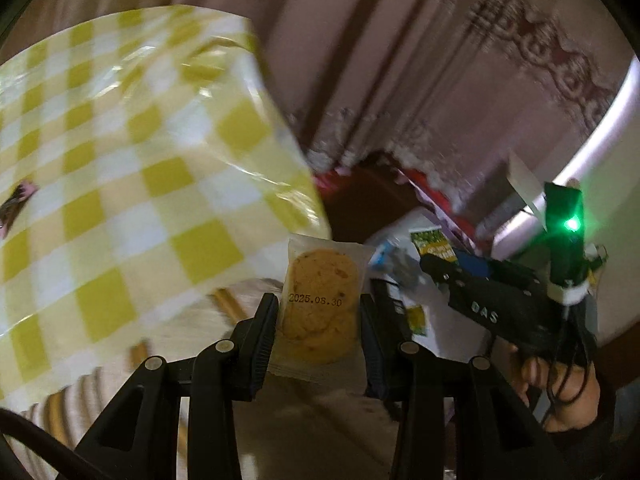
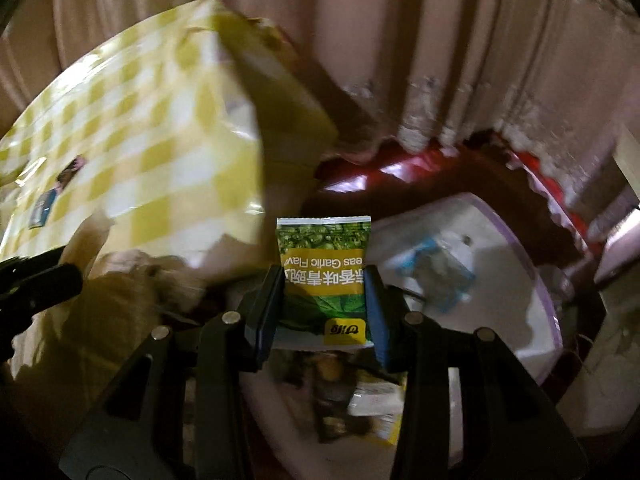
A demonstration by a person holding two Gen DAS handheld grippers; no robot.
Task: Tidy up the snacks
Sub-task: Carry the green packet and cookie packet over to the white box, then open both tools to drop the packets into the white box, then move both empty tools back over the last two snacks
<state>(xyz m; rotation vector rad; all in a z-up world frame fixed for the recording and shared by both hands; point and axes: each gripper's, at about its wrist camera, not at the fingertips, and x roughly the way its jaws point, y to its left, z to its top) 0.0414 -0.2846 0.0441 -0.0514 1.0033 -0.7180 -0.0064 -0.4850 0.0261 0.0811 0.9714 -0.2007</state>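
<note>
Beside the yellow-checked surface (image 2: 152, 128), low to its right, a white tub (image 2: 516, 280) lies open on the floor, a blue-and-clear packet (image 2: 440, 268) already inside and more snack packets (image 2: 360, 400) blurred at its near end. Over that near end hangs the right gripper (image 2: 325, 300), clamped on a green garlic-pea packet (image 2: 324, 268) held upright, long axis pointing away along the fingers, print upside down. To its left the left gripper (image 1: 318, 320) grips a clear-wrapped cookie (image 1: 322, 308), also standing on end, near the surface's corner with the tub off to its right. Judged from these views, the right hand is nearer the tub and only has to lower and let go; the left must cross rightward first.
</note>
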